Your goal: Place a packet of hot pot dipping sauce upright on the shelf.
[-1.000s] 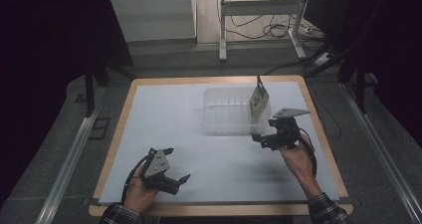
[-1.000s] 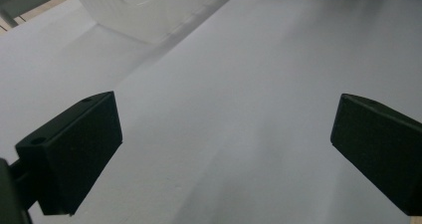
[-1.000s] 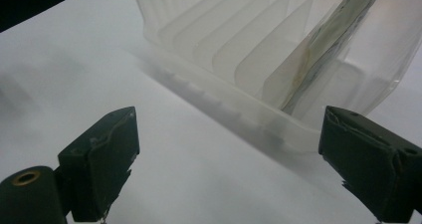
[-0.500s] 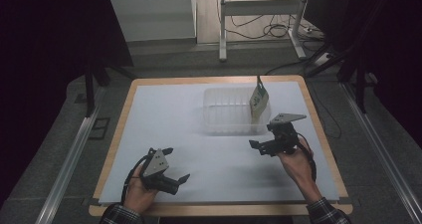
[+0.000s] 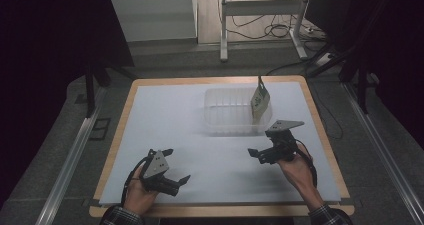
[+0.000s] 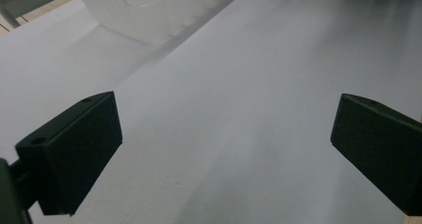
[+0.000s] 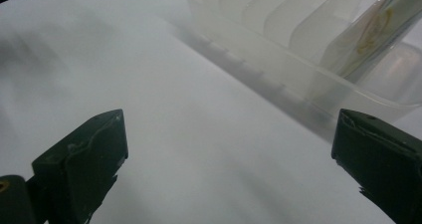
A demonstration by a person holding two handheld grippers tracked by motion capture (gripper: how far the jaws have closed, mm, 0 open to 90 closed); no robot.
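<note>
Plate (image 5: 260, 104) stands on edge in the clear plastic rack (image 5: 225, 116), at the rack's right end, leaning. Rack sits far-centre on the white mat (image 5: 165, 120), well apart from the near edge.

R gripper (image 5: 257, 155): jaws have just been opening, now spread wide, nothing between them. In the right gripper view the pads frame bare mat, with the rack wall (image 7: 278, 79) and the plate (image 7: 373, 32) up and to the right of the gap. So the plate lies far and slightly right of the R fingers; gripper is near the rack's near-right corner, not touching it.

L gripper (image 5: 167, 172): jaws spread, empty, near-left of the mat; the left gripper view has the rack (image 6: 144, 10) far off at top left.

Key relation: R hand much nearer the plate than L. Plate's long axis runs roughly up, tilted; its faces look left-right along the rack. Judgement: plate looks released in its slot; any regrip would need R to go far-right and up, jaws across the thin edge.
</note>
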